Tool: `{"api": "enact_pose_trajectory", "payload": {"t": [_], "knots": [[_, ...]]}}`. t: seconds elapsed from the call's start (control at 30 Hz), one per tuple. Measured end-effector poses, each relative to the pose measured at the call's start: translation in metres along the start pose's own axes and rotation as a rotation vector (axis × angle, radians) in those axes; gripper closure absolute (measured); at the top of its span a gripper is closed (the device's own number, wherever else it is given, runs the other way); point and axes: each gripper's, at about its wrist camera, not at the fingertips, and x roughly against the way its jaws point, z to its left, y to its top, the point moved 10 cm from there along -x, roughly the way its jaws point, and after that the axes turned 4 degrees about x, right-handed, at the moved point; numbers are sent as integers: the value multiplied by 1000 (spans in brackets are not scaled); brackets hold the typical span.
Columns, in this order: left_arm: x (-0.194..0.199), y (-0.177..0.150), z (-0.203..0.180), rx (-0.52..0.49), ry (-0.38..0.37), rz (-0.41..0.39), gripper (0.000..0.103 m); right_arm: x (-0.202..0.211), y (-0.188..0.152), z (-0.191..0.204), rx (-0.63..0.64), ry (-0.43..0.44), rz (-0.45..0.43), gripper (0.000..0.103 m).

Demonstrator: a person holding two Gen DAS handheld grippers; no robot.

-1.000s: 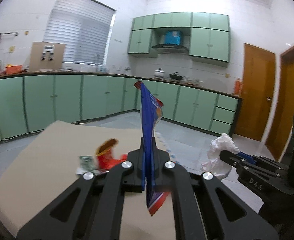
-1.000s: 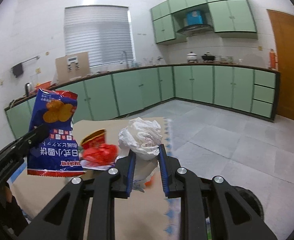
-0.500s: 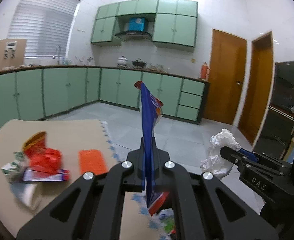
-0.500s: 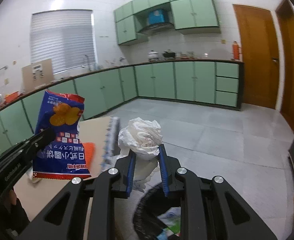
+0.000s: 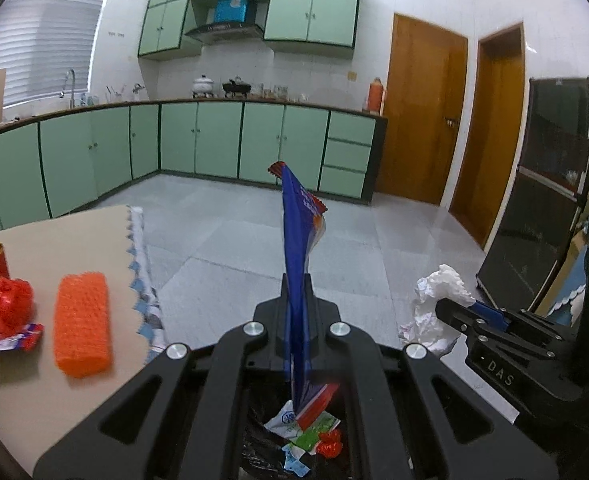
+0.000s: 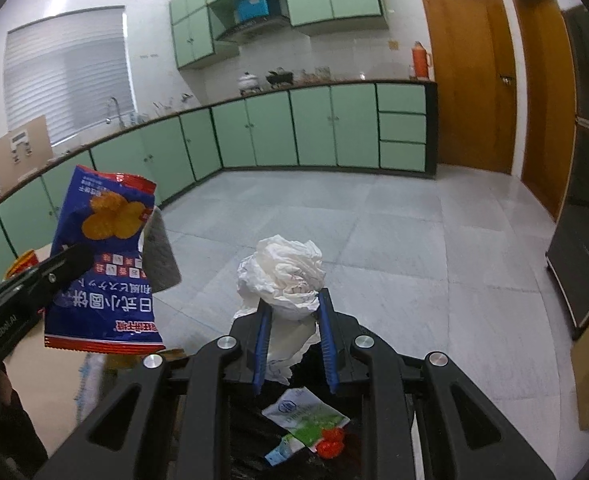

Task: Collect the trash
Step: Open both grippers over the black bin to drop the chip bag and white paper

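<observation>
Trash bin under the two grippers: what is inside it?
The black-lined bin holds a white-and-green wrapper, a red scrap and a small blue piece. The gripper fingers hide the rest.

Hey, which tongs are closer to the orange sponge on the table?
Left. The left tongs, shut on the blue snack bag, hang just beside the orange sponge. The right tongs, gripping the crumpled tissue, sit farther out beyond them.
</observation>
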Motion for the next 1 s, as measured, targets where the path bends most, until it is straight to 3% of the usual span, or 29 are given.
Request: {"api": "enact_pose_trajectory", "payload": {"t": [0.3,0.5,0.53,0.6,0.7,0.8,1.0], "knots": [[-60,-25,-11,0,10,134,100,-42,-35,-36,-66,-44,101,80],[-80,-39,-15,-18,-3,194,93,-59,-51,-57,-98,-70,143,71],[-80,-39,-15,-17,-4,195,89,-59,-53,-58,-103,-71,146,68],[-80,-36,-14,-6,-9,191,70,-58,-52,-60,-105,-80,144,60],[-74,-29,-14,17,-20,180,64,-54,-49,-60,-114,-94,135,45],[-68,-23,-11,29,-23,171,63,-51,-45,-61,-123,-95,125,42],[-34,4,12,76,-2,94,49,-23,-24,-46,-119,-99,44,18]]}}
